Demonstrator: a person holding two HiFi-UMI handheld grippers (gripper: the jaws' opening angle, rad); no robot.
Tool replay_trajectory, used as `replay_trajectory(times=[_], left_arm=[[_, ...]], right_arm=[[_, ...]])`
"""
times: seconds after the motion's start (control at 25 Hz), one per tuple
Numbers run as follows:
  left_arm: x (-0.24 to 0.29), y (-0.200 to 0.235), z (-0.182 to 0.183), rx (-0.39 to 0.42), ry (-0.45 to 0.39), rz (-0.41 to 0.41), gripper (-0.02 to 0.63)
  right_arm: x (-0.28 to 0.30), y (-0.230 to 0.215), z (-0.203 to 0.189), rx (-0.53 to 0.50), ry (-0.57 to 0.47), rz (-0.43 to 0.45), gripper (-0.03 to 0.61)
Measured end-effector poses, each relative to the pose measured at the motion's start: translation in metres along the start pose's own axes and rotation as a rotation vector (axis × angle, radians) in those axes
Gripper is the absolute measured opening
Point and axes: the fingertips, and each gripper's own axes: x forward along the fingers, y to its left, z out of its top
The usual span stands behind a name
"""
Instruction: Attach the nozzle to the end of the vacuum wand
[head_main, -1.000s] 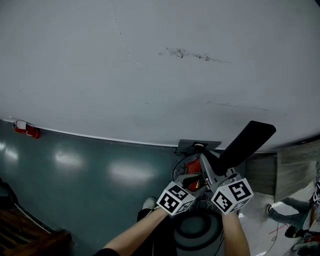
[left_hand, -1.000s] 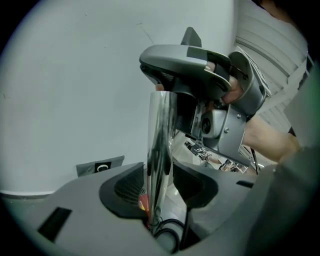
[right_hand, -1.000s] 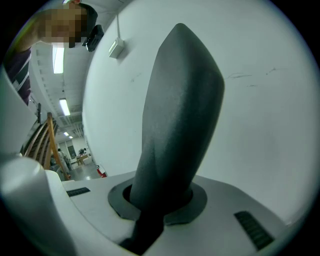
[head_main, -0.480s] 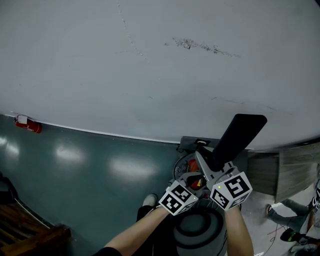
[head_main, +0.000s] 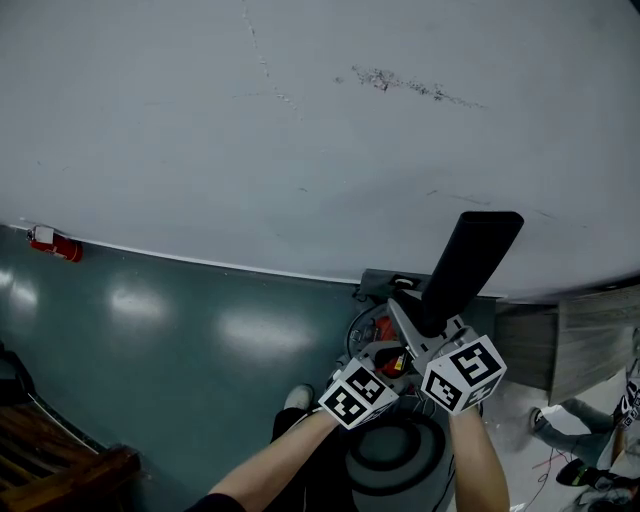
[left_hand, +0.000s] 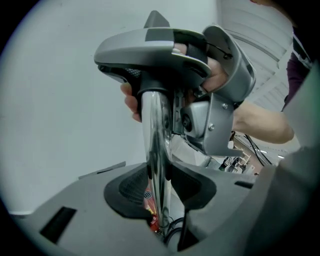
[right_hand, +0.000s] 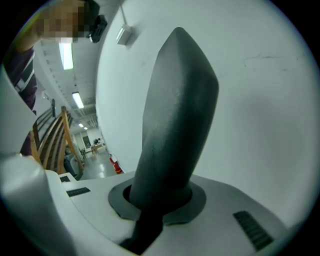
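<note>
I am watching the left tongs (left_hand: 157, 190) gripping the chrome vacuum wand (left_hand: 155, 145). They have just been closing, and the black pads are now pressing on the tube from both sides, with the tube running upright through their notch. The right tongs (right_hand: 160, 200) are clamping the narrow neck of the black nozzle (right_hand: 175, 115), whose broad flat body is rising away from them towards the pale wall (head_main: 300, 130). In the head view the nozzle is slanting up and to the right above the two marker cubes, and the two pairs of tongs are sitting just beside each other, left slightly lower. From the left gripper view I am seeing the wand's top end running up under the grey body of the right tongs, where a hand (left_hand: 217, 80) is wrapping the grip (the joint between wand and nozzle is hidden there, so I cannot tell whether the two are seated together). Below the tongs the grey round vacuum canister (head_main: 395, 460) is standing on the teal floor (head_main: 200, 340), with some red parts showing just past it. A small red object (head_main: 55, 245) is lying at the foot of the wall, well off to the left.
</note>
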Motion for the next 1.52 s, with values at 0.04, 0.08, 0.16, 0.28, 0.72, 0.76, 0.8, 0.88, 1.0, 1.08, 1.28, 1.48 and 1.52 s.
replay_trajectory(times=[0.04, 0.08, 0.16, 0.28, 0.72, 0.76, 0.8, 0.88, 1.0, 1.08, 1.28, 1.48, 1.52], left_arm=[[0.0, -0.001, 0.0, 0.002, 0.003, -0.003, 0.143], [-0.001, -0.001, -0.001, 0.006, 0.007, -0.006, 0.143], [-0.002, -0.002, -0.001, 0.02, 0.017, -0.009, 0.143], [-0.002, -0.001, -0.001, 0.034, 0.019, -0.008, 0.143], [-0.003, 0.0, -0.004, 0.047, 0.041, -0.018, 0.144], [-0.002, 0.0, -0.003, 0.046, 0.04, -0.017, 0.144], [-0.002, 0.0, -0.003, 0.043, 0.037, -0.015, 0.144], [-0.001, 0.0, -0.003, 0.034, 0.032, -0.013, 0.144], [-0.001, 0.002, -0.004, 0.04, 0.04, -0.013, 0.144], [-0.002, 0.002, -0.006, 0.05, 0.051, -0.019, 0.144], [-0.003, 0.005, -0.009, 0.052, 0.062, -0.022, 0.146], [-0.002, 0.005, -0.009, 0.015, 0.043, -0.033, 0.146], [-0.002, 0.005, -0.01, 0.009, 0.041, -0.035, 0.146]], right_arm=[[0.0, 0.003, 0.0, -0.035, -0.001, -0.006, 0.054], [-0.001, 0.006, 0.001, -0.076, -0.007, -0.011, 0.054], [-0.002, 0.012, 0.001, -0.153, -0.024, -0.02, 0.054], [-0.002, 0.01, 0.0, -0.124, -0.029, -0.01, 0.052], [0.005, 0.021, -0.012, -0.266, 0.04, 0.017, 0.051], [0.005, 0.019, -0.013, -0.226, 0.038, 0.026, 0.051], [0.004, 0.016, -0.013, -0.165, 0.032, 0.034, 0.049], [0.004, 0.011, -0.012, -0.089, 0.025, 0.044, 0.05], [0.006, 0.012, -0.013, -0.114, 0.024, 0.035, 0.049], [0.006, 0.015, -0.016, -0.142, 0.022, 0.031, 0.049], [0.011, 0.02, -0.021, -0.21, 0.045, 0.038, 0.049], [0.013, 0.015, -0.024, -0.106, 0.076, 0.069, 0.051], [0.013, 0.015, -0.024, -0.107, 0.077, 0.065, 0.051]])
